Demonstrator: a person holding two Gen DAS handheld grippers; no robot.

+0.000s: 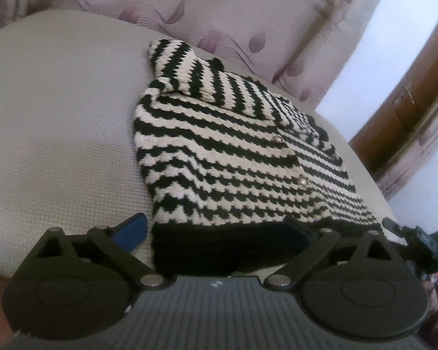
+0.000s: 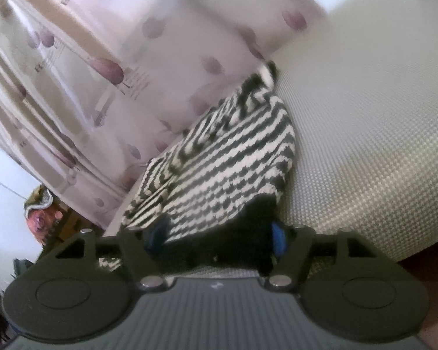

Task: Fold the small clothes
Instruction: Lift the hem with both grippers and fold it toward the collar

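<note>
Both tongs (image 1: 216, 230) (image 2: 219, 237) astride cardigan (image 1: 233, 151) hem

One black-and-white striped knit cardigan (image 1: 236, 157) is lying on one grey cushion (image 1: 58, 122); two round buttons (image 1: 302, 180) are showing on it, and one patterned curtain (image 1: 219, 14) is hanging behind.

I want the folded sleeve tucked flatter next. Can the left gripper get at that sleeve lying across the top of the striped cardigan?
Probably yes. The left gripper stands open at the black hem, and the sleeve lies exposed on the cardigan with nothing over it; it would only need to pass above the knit.
</note>
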